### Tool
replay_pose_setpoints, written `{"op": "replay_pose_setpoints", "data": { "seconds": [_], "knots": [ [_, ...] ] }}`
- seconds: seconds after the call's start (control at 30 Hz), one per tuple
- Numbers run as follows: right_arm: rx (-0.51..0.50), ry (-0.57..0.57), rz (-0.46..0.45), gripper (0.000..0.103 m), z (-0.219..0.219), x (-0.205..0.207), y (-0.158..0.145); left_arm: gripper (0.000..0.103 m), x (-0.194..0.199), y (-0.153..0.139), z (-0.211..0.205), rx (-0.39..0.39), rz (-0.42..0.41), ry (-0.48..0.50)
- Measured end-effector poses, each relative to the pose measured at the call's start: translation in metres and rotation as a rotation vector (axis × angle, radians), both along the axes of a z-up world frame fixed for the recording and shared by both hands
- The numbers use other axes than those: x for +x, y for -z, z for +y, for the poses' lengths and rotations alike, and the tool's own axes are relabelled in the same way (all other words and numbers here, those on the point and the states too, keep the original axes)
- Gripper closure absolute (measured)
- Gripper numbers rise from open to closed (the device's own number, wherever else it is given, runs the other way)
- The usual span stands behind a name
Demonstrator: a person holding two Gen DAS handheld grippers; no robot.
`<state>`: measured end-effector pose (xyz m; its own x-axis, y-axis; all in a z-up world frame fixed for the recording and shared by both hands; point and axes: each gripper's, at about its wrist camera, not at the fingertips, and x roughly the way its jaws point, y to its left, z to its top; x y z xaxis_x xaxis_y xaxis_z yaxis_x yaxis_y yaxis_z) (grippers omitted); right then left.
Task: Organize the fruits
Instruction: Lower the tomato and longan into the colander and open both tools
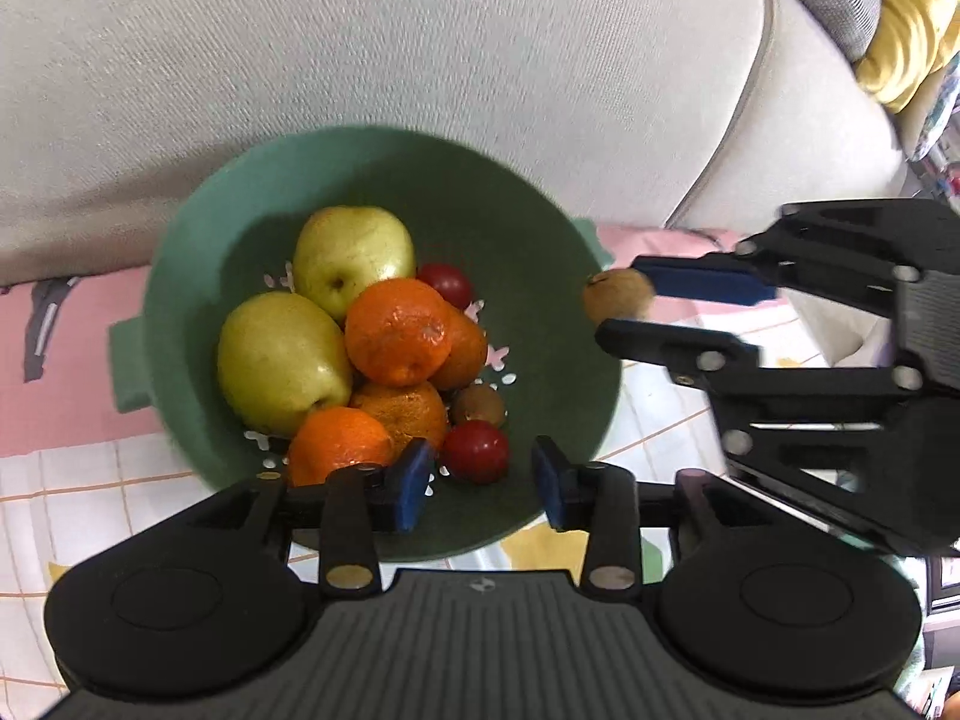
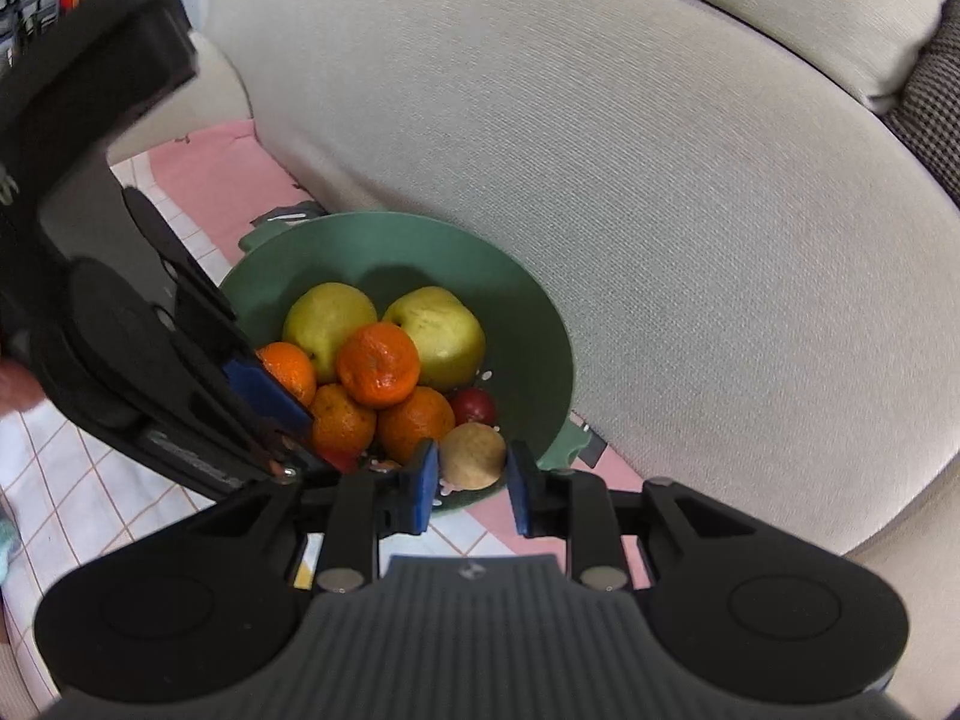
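Right gripper (image 2: 469, 483) pinching a small brown kiwi (image 2: 473, 456) between its blue pads, held just above the near rim of the green bowl (image 1: 540, 252); in the left wrist view the same kiwi (image 1: 618, 295) sits at the tips of the right gripper (image 1: 624, 306), beside the bowl's right edge and not yet inside it. The kiwi is judged light, roughly egg-shaped and slightly soft under a fuzzy skin, so a gentle squeeze across its short middle, as here, should hold it without bruising; pressed near one end it could squirt out. The bowl rests on a pink checked cloth (image 1: 84, 480) against a beige sofa cushion (image 1: 420, 48) and already holds two yellow-green pears (image 1: 282, 354), several oranges (image 1: 396, 330), two dark red small fruits (image 1: 477, 450) and another kiwi (image 1: 478, 404). Left gripper (image 1: 483, 483) hangs over the near rim, tilted steeply downward, its fingers parted with nothing between them, one red fruit lying just beyond the gap. The right gripper also points steeply downward toward the bowl, approaching from the side.
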<state>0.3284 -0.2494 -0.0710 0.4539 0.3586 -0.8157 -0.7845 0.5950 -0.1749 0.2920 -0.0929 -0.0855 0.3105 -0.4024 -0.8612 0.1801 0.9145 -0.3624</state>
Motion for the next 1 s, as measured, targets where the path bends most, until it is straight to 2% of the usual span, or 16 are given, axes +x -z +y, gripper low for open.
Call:
{"op": "replay_pose_setpoints", "data": {
  "seconds": [0.1,0.3,0.63,0.83,1.0],
  "knots": [
    [-0.033,-0.032,0.012,0.082,0.007,0.005,0.001,0.058,-0.008,-0.014,0.011,0.000,-0.044,-0.019],
    [-0.086,-0.079,0.102,0.081,0.024,0.023,0.006,0.057,-0.022,-0.030,0.032,0.084,-0.127,-0.068],
    [-0.255,-0.115,0.186,0.081,0.055,0.048,0.030,0.057,-0.023,-0.031,0.047,0.090,-0.146,-0.079],
    [-0.369,-0.149,0.193,0.081,0.068,0.052,0.050,0.057,-0.023,-0.028,0.052,0.079,-0.148,-0.091],
    [-0.416,-0.168,0.184,0.082,0.073,0.051,0.060,0.057,-0.022,-0.028,0.051,0.080,-0.148,-0.087]
  ]
}}
